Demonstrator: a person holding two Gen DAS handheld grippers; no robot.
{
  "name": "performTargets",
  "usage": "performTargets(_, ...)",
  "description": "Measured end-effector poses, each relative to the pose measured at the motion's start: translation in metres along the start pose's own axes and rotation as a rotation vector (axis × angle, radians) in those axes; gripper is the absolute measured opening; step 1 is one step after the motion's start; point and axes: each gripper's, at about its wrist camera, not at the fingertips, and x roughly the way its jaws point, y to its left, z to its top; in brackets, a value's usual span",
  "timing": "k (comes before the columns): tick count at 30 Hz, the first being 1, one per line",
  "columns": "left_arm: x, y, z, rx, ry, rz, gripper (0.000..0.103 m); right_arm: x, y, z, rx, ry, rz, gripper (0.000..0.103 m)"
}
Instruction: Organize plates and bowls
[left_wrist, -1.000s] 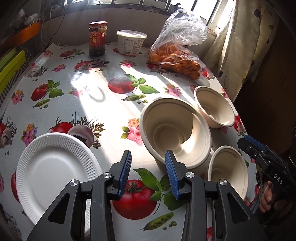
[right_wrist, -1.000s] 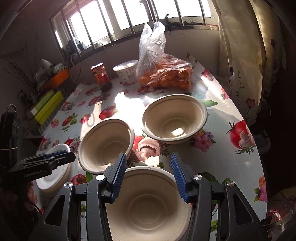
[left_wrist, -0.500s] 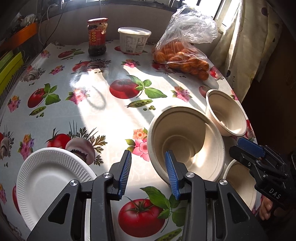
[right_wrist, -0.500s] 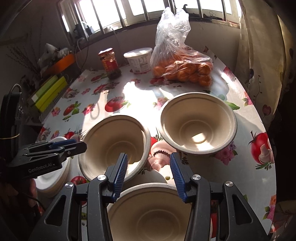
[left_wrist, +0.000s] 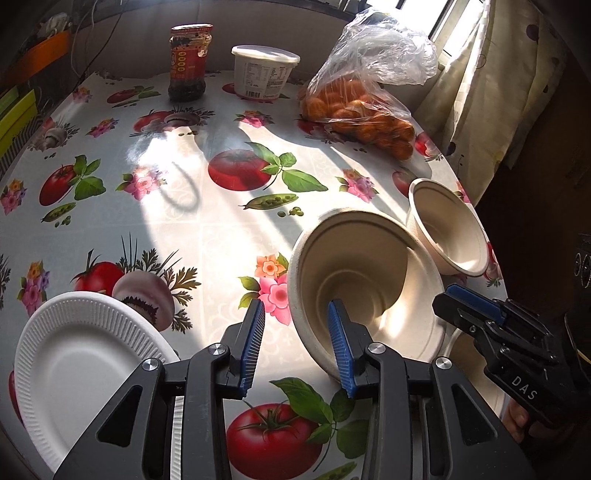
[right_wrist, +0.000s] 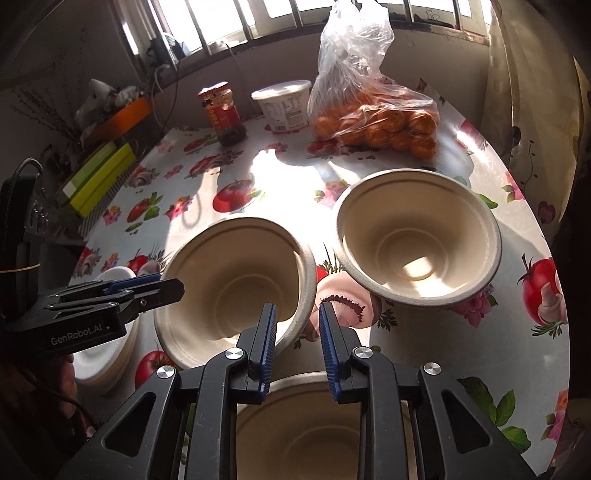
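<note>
A beige bowl (left_wrist: 369, 273) (right_wrist: 236, 273) sits tilted in the middle of the flowered table. My left gripper (left_wrist: 295, 339) (right_wrist: 170, 284) straddles its left wall, jaws closing, with the outer pad still clear of the wall. My right gripper (right_wrist: 295, 325) (left_wrist: 447, 299) is closing on the bowl's right rim, pads nearly together. A second bowl (right_wrist: 417, 240) (left_wrist: 450, 232) stands beyond to the right. A third bowl (right_wrist: 317, 424) lies under my right gripper. A white ribbed paper plate (left_wrist: 85, 362) (right_wrist: 107, 354) rests at the near left.
At the far end stand a red-labelled jar (left_wrist: 190, 62), a white tub (left_wrist: 264, 70) and a plastic bag of oranges (left_wrist: 362, 110). A curtain (left_wrist: 498, 92) hangs past the table's right edge. Green and yellow boxes (right_wrist: 99, 177) lie off the left side.
Both grippers came in on the middle bowl, which went from flat to tilted. The right jaws narrowed sharply around its rim; the left gripper's right finger now reaches inside the bowl.
</note>
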Motion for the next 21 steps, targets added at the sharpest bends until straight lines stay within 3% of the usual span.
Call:
performTargets(11,0.0025,-0.0001,-0.0001,0.001,0.002,-0.02,0.022,0.0051,0.0018,-0.0008,0.01,0.006,-0.002,0.017)
performTargets(21,0.0036,-0.0045,-0.0004,0.011,0.002,-0.027,0.022,0.0069,-0.0007,0.0002,0.016,0.005,-0.002,0.016)
